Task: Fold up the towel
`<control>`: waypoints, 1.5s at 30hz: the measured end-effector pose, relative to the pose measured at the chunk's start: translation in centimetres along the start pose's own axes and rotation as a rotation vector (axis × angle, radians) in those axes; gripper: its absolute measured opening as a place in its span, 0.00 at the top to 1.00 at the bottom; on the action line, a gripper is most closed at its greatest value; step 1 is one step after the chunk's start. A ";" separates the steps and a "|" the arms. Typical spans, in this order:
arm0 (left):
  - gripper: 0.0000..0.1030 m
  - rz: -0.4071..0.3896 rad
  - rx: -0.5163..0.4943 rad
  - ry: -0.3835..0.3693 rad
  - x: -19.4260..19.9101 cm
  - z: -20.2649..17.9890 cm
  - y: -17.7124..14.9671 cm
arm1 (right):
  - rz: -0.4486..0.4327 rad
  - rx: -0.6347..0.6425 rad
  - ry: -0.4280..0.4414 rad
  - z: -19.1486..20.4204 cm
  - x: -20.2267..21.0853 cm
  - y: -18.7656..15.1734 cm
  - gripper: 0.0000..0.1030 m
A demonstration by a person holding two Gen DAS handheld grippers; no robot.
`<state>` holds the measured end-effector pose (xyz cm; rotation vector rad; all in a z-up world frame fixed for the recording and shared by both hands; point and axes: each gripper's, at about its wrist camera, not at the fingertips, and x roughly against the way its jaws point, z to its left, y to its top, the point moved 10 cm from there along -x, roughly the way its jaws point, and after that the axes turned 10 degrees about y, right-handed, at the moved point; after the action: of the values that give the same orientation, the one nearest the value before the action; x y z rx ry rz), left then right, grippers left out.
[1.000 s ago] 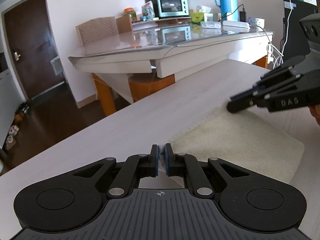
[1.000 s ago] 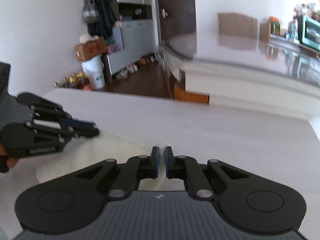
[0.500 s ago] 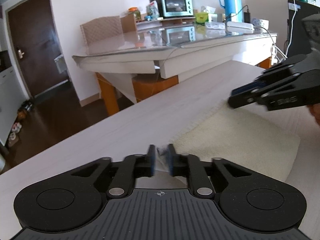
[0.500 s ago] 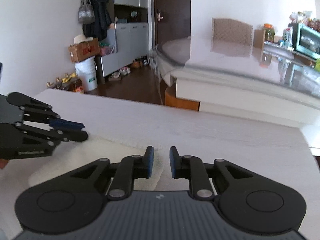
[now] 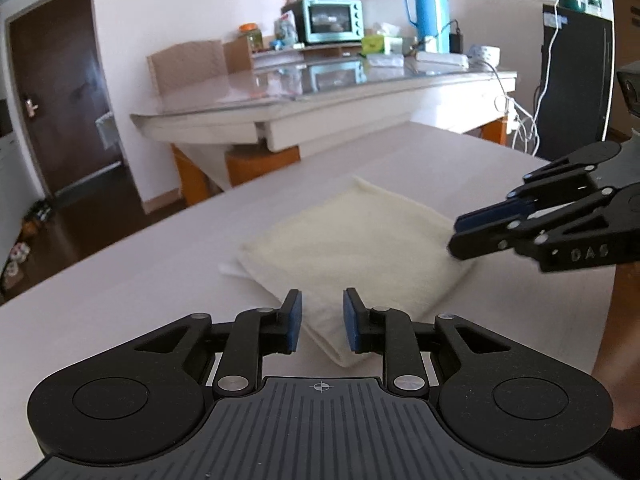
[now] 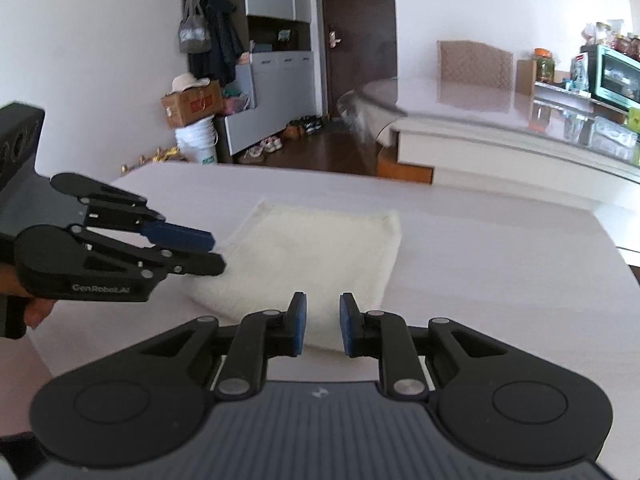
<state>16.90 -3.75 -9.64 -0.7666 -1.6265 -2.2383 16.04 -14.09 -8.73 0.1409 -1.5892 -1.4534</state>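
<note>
**A:** Both your grippers let go and backed off since a second ago. Left gripper (image 5: 319, 320) and right gripper (image 6: 322, 325) sit with jaws slightly spread, pinching nothing. Towel (image 5: 352, 248) lies folded flat on the table (image 5: 120, 292), at 12 o'clock from each.

**B:** Makes sense, I reckon you're releasing so the fold settles. Anything blocking?

**A:** Nope. The oven (image 5: 331, 20) and flask (image 5: 424, 4) are on the other table, well apart.
</note>
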 end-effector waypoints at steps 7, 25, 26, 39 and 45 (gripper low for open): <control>0.76 0.011 -0.004 0.036 0.4 -0.5 -0.7 | 0.013 0.016 -0.005 -0.1 -0.4 -0.6 0.81; 0.74 0.056 0.086 0.085 0.6 -0.2 -0.8 | 0.014 0.043 -0.050 1.1 -0.1 -1.4 0.80; 0.68 0.057 0.086 0.088 0.6 -0.2 -0.8 | 0.016 0.043 -0.051 1.1 -0.1 -1.4 0.80; 0.43 0.012 0.173 0.114 3.6 0.6 -1.2 | -0.036 -0.007 -0.076 0.0 2.4 -0.7 0.81; 0.42 0.038 0.135 0.119 2.6 -0.7 -2.2 | -0.006 0.004 -0.108 -0.8 1.6 -1.5 0.80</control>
<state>13.48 -3.43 -10.05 -0.6127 -1.6713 -2.0809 15.00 -16.12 -9.20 0.0709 -1.6796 -1.4842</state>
